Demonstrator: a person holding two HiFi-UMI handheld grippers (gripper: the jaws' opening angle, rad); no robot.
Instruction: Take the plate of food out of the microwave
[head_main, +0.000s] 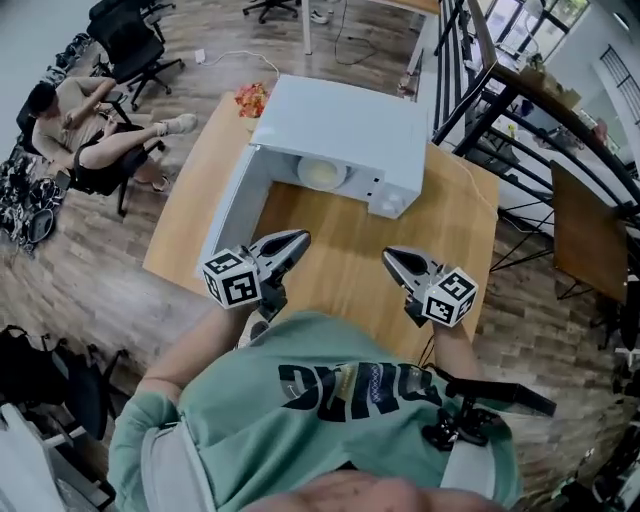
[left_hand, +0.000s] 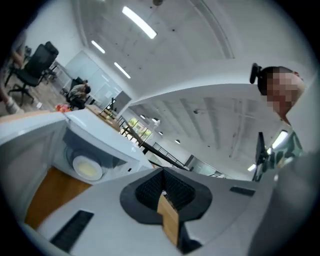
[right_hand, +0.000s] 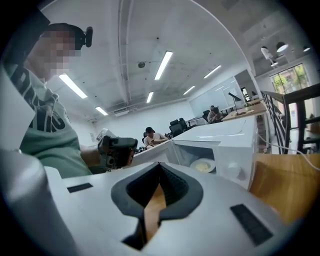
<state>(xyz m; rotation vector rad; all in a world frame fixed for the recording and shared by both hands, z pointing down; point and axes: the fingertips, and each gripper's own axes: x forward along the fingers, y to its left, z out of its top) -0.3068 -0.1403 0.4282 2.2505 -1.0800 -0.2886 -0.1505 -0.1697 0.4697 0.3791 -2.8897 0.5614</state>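
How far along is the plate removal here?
Done: the microwave has its door open. In hand: nothing; the left hand-held gripper and right hand-held gripper are shut and empty, above the table, short of the opening. Left: the plate of food sits inside, so reaching in, gripping it and lifting it out remain.

We see a white microwave (head_main: 345, 125); an orange-brown table (head_main: 340, 255); a white plate (head_main: 303, 172) with pale yellow food (head_main: 324, 175). Our shirt (head_main: 330, 345) is green, lettered dark.
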